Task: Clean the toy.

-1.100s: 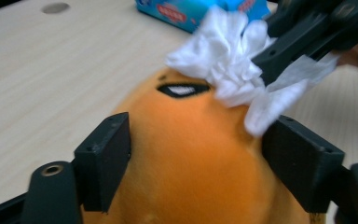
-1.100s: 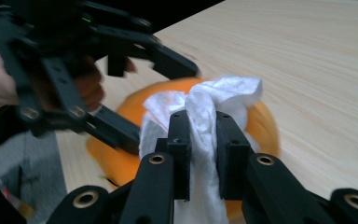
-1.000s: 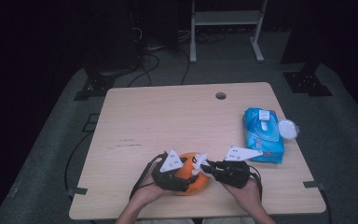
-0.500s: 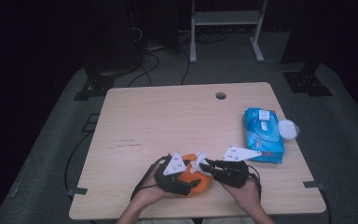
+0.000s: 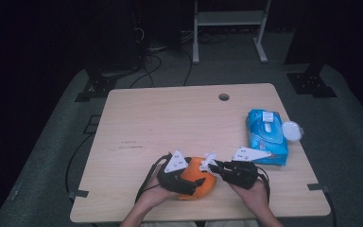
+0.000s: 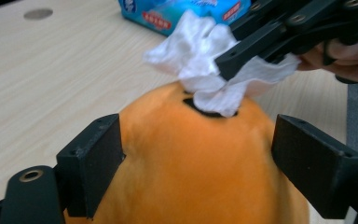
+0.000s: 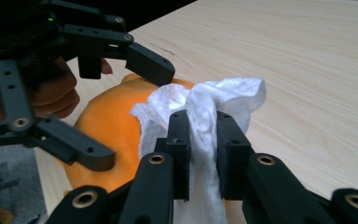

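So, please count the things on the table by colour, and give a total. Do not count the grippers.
Orange: 1, the round orange thing
Blue: 1, the wipes pack
White: 2, the wipe and the round lid
Total: 4

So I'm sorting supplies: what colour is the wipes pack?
Bright blue wipes pack, clearest in the high view.

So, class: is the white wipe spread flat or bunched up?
Bunched up: the white wipe is crumpled between the right gripper jaws, touching the orange toy.
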Demonstrator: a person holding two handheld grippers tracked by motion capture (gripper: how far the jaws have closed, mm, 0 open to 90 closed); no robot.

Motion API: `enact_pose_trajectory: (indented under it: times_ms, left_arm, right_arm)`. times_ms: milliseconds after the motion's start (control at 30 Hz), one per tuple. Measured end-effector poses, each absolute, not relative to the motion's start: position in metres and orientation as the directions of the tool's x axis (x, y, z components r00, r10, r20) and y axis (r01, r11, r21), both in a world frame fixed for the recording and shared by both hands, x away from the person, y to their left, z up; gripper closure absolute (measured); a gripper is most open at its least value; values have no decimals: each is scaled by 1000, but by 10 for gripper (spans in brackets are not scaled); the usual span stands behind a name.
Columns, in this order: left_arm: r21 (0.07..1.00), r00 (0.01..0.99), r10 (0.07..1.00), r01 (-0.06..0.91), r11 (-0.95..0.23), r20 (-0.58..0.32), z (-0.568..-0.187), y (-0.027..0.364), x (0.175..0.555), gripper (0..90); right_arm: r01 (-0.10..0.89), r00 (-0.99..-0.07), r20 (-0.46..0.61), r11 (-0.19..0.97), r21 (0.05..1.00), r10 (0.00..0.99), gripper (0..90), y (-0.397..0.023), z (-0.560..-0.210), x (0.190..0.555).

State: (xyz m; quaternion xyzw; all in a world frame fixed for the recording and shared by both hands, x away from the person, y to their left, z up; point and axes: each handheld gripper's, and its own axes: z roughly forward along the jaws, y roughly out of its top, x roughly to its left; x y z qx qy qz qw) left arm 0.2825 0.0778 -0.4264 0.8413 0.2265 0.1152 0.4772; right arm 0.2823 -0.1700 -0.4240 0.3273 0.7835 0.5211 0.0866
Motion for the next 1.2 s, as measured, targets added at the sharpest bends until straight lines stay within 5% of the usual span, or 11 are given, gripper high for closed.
enact_pose_trajectory:
  times_ms: [400, 633, 833, 1200]
  left_arm:
    - [834, 898, 441, 254, -490, -14, -430, 81, 282, 258]
    - [814, 929, 361, 150, -561, 78, -430, 69, 270, 263]
    - [826, 914, 401, 185, -532, 53, -429, 76, 275, 259]
    - [845, 899, 438, 229, -484, 7, -426, 81, 279, 208]
  right_arm:
    - [447, -755, 225, 233, 864, 615, 771, -173, -427, 285]
    - [424, -770, 207, 240, 873, 604, 771, -161, -422, 292]
    - [480, -731, 236, 237, 845, 640, 772, -179, -434, 298]
    - [403, -797, 185, 279, 872, 574, 772, -165, -418, 275]
